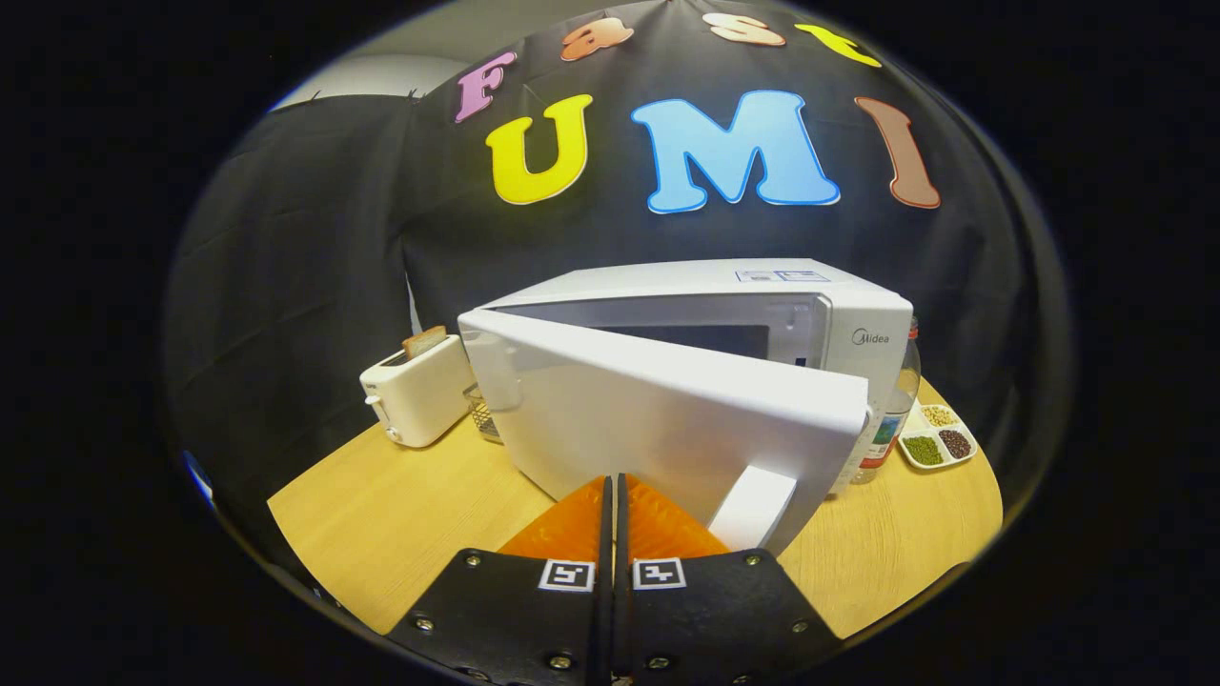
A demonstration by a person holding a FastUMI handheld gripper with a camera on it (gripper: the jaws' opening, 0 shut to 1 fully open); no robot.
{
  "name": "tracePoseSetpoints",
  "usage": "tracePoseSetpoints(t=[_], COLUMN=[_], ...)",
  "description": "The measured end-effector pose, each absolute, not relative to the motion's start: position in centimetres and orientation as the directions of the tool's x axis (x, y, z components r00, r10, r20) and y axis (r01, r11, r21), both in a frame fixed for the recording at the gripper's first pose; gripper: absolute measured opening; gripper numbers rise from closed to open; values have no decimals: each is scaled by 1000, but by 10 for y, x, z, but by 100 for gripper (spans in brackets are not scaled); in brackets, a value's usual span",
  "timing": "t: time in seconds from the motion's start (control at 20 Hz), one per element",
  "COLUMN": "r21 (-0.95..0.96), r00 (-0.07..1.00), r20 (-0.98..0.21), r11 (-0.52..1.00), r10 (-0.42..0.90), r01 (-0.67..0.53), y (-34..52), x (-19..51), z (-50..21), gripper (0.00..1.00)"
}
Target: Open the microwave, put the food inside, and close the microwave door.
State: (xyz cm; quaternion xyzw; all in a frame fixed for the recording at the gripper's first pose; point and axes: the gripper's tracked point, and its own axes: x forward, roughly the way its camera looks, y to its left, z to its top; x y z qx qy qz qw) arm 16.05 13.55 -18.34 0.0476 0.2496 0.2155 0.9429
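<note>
A white microwave [762, 314] stands on the round wooden table [400, 514]. Its door [667, 419] is swung partly out toward me, hinged on the left, with a dark gap into the cavity showing above its top edge. The door's handle block [753, 505] sticks out at its lower right. My gripper [615, 486] is shut with nothing between its fingers. The fingertips sit right at the lower outer face of the door, just left of the handle; whether they touch it I cannot tell.
A white toaster [419, 391] with a slice of bread in it stands left of the microwave. A small glass container [481, 412] sits between them. A clear bottle [891, 410] and a divided dish of beans [939, 436] are at the right.
</note>
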Motion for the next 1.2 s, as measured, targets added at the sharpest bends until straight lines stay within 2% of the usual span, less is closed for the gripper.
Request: tracePoseSetpoints(t=[0.35,0.9,1.2], r21=[189,166,124], r00=[800,847,863], r20=[-448,-449,-432], r11=[917,958,965], r10=[399,286,262], r01=[-351,-235,-231], y=[124,103,102], x=[200,258,265], z=[-193,-201,-201], gripper=[1,1,0])
